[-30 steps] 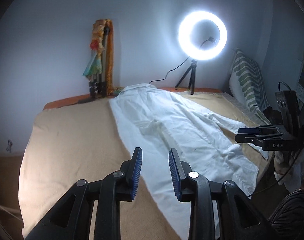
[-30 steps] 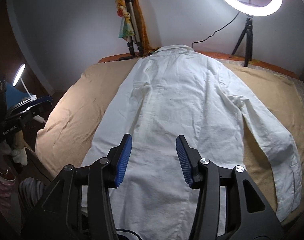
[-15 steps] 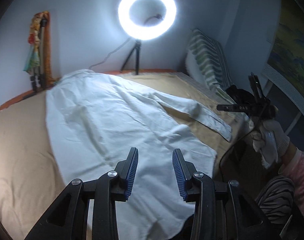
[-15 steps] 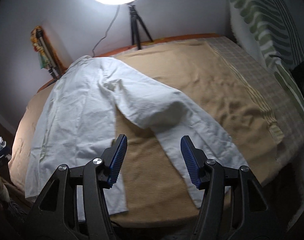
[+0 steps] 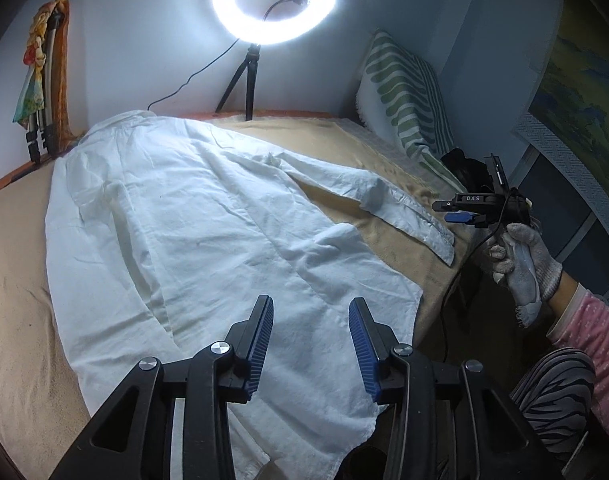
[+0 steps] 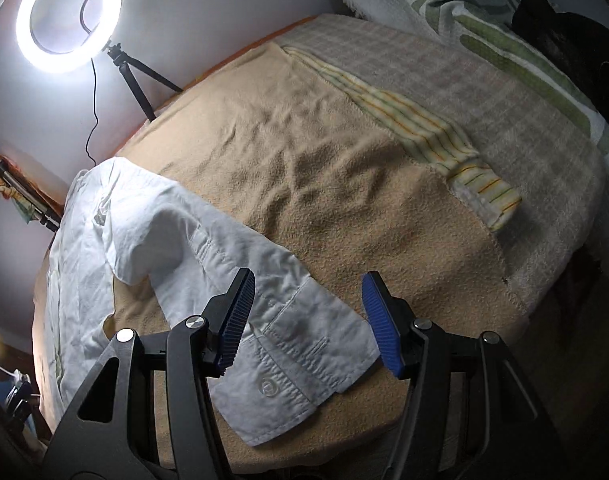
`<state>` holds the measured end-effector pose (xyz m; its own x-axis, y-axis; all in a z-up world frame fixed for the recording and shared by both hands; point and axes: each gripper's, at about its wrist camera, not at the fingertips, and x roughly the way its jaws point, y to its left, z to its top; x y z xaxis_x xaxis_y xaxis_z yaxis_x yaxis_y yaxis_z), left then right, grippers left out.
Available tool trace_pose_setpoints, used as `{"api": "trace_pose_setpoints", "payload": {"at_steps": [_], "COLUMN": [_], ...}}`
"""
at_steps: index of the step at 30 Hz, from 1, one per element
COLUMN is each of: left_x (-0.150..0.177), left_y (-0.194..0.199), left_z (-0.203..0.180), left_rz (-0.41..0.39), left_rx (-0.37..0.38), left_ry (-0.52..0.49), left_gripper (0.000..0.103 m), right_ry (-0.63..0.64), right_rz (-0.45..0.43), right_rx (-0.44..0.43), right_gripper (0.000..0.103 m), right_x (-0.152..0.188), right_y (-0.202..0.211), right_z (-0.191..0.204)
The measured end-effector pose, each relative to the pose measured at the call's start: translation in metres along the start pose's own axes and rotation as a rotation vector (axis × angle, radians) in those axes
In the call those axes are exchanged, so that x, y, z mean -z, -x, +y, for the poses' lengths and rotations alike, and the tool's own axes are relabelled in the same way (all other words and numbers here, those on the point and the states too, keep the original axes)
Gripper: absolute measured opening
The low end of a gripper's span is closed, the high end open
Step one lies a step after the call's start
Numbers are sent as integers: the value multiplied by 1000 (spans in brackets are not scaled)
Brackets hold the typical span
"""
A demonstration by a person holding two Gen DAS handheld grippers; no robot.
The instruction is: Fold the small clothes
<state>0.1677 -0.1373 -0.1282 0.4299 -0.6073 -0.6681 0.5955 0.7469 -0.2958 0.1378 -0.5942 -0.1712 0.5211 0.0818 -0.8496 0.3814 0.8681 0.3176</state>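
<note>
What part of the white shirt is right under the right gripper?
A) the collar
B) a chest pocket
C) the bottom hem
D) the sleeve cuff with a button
D: in the right wrist view the right gripper hangs with open jaws over the shirt's sleeve cuff, where a round button shows.

We see a white shirt (image 5: 208, 216) of matt, creased woven cloth on a tan blanket (image 6: 344, 184) of nubbly fleece. At 2 o'clock lies a striped pillow (image 5: 404, 92), perhaps terry. The right gripper (image 6: 308, 320) is matt black plastic with 2 ribbed blue pads.
</note>
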Motion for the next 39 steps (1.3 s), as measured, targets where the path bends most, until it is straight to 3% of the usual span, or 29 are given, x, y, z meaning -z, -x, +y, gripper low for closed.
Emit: {"api": "trace_pose_setpoints", "payload": {"at_steps": [7,10,12,17,22,29,35,39], "left_x": [7,7,7,8,9,10,14,20], "left_y": [-4,-3,-2,1,5,14,23,24], "left_z": [9,11,12,13,12,17,36,41], "left_rz": [19,13,11,1,-9,-30,-50,-56], "left_rx": [-7,-15,-17,-14,-11,-13,23,35], "left_ry": [15,16,24,29,27,68,201,252], "left_gripper": [41,41,40,40,40,39,39,39], "right_ry": [72,97,114,174,217,380,616,773], "right_rz": [40,53,65,25,-29,-81,-5,82], "right_rx": [59,68,68,74,26,-91,-251,-288], "right_gripper": [59,36,8,7,6,6,6,6], "right_x": [3,7,10,12,13,29,85,128], "right_y": [-17,-19,-17,5,36,74,79,60], "right_z": [7,11,15,34,62,144,223,258]}}
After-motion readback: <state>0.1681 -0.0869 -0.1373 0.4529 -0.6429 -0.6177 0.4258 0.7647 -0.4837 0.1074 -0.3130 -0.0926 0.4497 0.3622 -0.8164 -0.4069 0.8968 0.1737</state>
